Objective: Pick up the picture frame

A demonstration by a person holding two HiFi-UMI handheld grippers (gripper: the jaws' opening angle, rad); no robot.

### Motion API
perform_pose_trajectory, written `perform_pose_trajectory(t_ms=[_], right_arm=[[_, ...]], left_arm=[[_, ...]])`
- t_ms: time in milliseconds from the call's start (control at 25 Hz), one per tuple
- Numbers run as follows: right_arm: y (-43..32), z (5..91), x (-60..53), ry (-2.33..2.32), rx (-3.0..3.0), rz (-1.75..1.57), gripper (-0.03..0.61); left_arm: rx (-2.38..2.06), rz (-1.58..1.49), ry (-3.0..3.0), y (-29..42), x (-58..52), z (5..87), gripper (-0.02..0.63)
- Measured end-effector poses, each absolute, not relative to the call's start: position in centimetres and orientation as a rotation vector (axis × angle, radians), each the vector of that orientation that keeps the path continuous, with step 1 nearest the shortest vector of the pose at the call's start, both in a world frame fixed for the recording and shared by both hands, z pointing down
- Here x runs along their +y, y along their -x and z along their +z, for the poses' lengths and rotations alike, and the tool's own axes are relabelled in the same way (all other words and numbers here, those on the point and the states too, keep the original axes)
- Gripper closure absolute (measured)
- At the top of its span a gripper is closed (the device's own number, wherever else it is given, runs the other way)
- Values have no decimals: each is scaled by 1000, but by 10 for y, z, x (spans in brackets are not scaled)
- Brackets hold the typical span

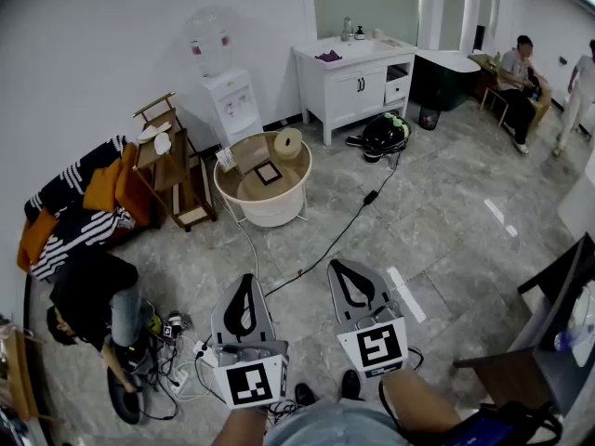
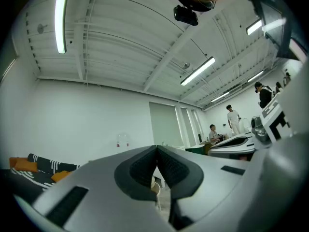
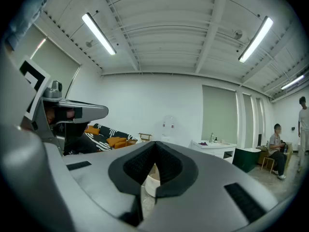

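The picture frame (image 1: 269, 173), small with a dark border, lies flat on a round white table (image 1: 275, 212) across the room, beside a roll of tape (image 1: 289, 143). My left gripper (image 1: 246, 280) and right gripper (image 1: 340, 267) are held side by side low in the head view, far short of the table, both pointing towards it. Each is shut with nothing between its pads. In the left gripper view the left gripper (image 2: 157, 149) has its jaws pressed together; the right gripper (image 3: 154, 144) looks the same in its own view, with the table's rim (image 3: 152, 183) showing below.
A white cabinet (image 1: 358, 77) and a water dispenser (image 1: 230, 96) stand by the far wall. A wooden shelf (image 1: 173, 167) and a striped sofa (image 1: 76, 207) are at the left. A person (image 1: 93, 297) crouches by floor cables (image 1: 186, 360). A black cable (image 1: 339, 232) crosses the floor. A dark table (image 1: 548, 337) stands at the right.
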State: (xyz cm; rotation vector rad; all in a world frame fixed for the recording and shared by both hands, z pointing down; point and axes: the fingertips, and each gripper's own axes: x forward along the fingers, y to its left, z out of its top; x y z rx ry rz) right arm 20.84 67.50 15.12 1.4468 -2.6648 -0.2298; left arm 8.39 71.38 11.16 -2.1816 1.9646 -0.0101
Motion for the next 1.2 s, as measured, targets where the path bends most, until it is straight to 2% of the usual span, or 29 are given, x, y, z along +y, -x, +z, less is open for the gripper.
perform_pose_trajectory(t_ms=[680, 1000, 1200], right_arm=[[-283, 180, 628, -1447, -2670, -64, 566], [-261, 211, 575, -1399, -2665, -10, 566], [-222, 222, 508, -1373, -2652, -21, 566]], left_arm=[[2037, -76, 2147, -141, 682, 134, 598], [2087, -80, 2176, -122, 626, 162, 598], [2124, -64, 2196, -86, 560, 180, 598]])
